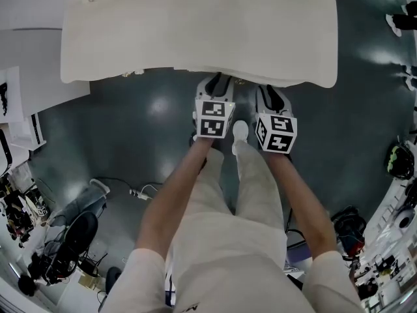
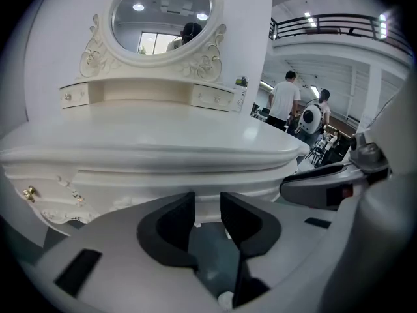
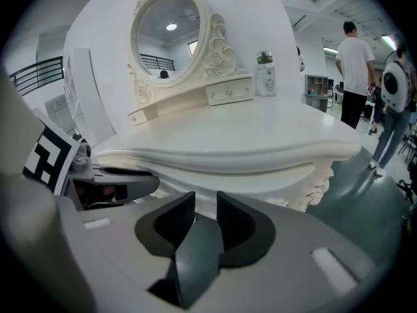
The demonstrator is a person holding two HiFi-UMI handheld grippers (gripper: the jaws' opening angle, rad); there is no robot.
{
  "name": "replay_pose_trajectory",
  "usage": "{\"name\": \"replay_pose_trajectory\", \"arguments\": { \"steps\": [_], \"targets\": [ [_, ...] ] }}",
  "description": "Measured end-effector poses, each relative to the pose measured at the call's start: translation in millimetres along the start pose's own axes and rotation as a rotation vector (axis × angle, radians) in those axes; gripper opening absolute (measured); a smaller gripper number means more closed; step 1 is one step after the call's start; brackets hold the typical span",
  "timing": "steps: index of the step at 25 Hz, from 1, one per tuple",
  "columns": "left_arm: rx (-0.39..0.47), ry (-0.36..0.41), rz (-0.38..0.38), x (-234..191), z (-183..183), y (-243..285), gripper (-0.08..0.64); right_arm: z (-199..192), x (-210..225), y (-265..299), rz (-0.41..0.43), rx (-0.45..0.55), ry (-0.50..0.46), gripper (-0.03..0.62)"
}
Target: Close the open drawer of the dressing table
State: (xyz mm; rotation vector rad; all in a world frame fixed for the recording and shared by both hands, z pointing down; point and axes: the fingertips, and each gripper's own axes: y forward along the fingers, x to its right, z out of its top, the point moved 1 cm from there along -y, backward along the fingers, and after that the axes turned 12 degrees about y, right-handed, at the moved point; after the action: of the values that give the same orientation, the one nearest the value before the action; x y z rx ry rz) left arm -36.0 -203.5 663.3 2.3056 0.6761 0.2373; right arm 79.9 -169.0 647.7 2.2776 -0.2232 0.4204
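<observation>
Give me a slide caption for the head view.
From above, the left gripper and right gripper sit side by side at the front of the dressing table.

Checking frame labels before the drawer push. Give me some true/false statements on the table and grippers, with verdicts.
1. The table is white. True.
2. The left hand-held gripper is clamped on a knob. False: its jaws stand apart with nothing between them.
3. An oval mirror stands at the table's back. True.
4. The two grippers are at opposite ends of the table. False: the right hand-held gripper sits right beside the left one at the front edge.
5. A bottle stands on the table top. True.
</observation>
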Motion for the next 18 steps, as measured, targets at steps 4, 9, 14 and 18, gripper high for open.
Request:
{"name": "replay_pose_trajectory", "arguments": {
  "steps": [4,9,14,18],
  "targets": [
    [0.010,-0.014,-0.012,-1.8,0.6,2.7,0.109,1.5,-4.6,3.1,0.022,0.000,-0.015,0.099],
    [0.012,-0.009,-0.013,-4.0,6.7,6.8,0.109,4.8,-8.7,7.0,0.054,0.005,-0.048,0.154],
    [0.029,-0.003,-0.020,-10.6,10.1,13.2,0.109,8.9,-15.1,16.0,0.084,0.006,-0.058,0.209],
    [0.035,0.004,-0.032,-10.4,10.5,15.5,0.118,8.8,-16.0,18.0,0.094,0.008,-0.064,0.224]
  ]
}}
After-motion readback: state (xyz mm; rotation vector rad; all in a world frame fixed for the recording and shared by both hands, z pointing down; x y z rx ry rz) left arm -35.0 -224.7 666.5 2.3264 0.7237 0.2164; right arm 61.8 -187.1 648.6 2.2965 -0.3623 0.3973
